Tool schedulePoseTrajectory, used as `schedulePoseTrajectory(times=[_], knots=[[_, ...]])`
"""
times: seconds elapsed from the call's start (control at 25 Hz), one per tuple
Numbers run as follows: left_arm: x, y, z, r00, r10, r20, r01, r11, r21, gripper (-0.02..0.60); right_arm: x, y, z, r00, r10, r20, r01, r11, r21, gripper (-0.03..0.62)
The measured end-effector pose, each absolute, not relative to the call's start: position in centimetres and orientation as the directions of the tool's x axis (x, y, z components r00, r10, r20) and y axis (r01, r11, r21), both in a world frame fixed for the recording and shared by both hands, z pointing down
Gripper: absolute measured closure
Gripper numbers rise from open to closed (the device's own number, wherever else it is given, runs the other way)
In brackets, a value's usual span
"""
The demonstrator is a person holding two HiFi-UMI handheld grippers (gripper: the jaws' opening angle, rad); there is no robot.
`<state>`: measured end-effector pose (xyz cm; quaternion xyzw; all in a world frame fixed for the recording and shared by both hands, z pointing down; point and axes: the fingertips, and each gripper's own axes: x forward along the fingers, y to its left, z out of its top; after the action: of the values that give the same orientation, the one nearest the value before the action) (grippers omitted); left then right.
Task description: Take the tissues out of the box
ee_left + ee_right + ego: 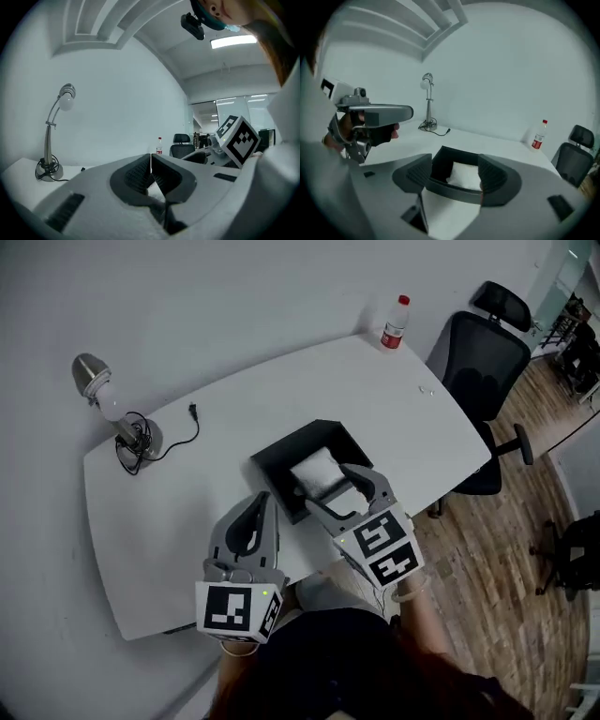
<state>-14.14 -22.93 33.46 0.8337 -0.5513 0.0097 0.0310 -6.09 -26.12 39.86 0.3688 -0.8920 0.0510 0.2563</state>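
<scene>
We hold our right gripper (pixel 339 491) over the near side of the black box (pixel 323 432), which sits open-topped in the middle of the white tabletop (pixel 234 418). Its 2 jaws stand wide apart and grip nothing. We judge they are spread this way so that they can come down on either side of the white tissues (pixel 317 470) lying inside the box.

In the right gripper view the tissues (pixel 464 176) show in the gap between the jaws and a little beyond them, low behind the box's near wall (pixel 450 190). Neither jaw touches them. We cannot tell whether the tips have dipped below the rim yet.

Our left gripper (pixel 258 510) hangs to the left of the box, near the tabletop's front edge and clear of the work. We judge it is parked there to keep out of the right gripper's way. In its own view its jaws meet at the tips with nothing between them, and they point away from the box.

The tissues are still wholly in the box, so the take has yet to be made.
</scene>
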Motion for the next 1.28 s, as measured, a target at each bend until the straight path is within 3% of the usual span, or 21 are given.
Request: schedulePoseTrajectory(times=[1.28], knots=[[-17.6, -30.9, 36.7, 0.379, -0.92, 0.099, -0.921, -0.364, 0.141, 0.554, -7.1, -31.3, 50.2, -0.359, -0.359, 0.861, -0.661, 0.75, 0.038, 0.237]])
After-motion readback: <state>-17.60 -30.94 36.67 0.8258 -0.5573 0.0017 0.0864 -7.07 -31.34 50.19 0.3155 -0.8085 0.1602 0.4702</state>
